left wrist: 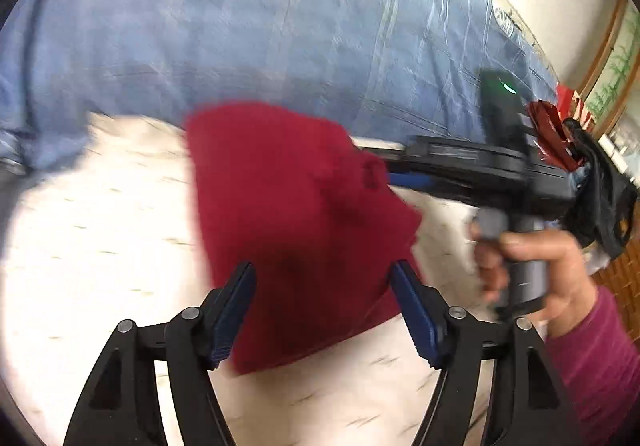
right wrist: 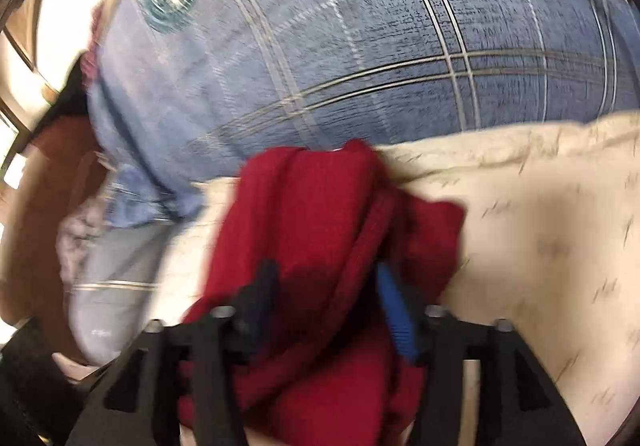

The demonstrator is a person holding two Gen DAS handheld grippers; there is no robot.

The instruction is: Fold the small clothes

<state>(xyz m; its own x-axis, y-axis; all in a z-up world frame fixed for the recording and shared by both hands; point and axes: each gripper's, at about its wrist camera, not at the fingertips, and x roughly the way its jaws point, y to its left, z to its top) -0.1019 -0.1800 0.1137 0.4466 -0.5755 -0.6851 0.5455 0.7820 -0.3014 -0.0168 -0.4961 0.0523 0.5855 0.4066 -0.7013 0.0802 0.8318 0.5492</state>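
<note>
A dark red small garment [left wrist: 296,230] lies on a cream patterned cloth [left wrist: 100,246]. My left gripper [left wrist: 324,278] is open, its blue pads on either side of the garment's near edge, above it. My right gripper [left wrist: 384,170] comes in from the right, its tips at the garment's right edge. In the right wrist view the red garment [right wrist: 320,214] is bunched between the jaws of my right gripper [right wrist: 328,282], which stand fairly wide with cloth between them. Both views are motion-blurred.
A blue plaid bedspread [left wrist: 248,30] covers the bed behind the cream cloth [right wrist: 540,230]. A hand in a magenta sleeve [left wrist: 544,270] holds the right gripper. Red and black items [left wrist: 560,142] lie at the right by a wooden frame.
</note>
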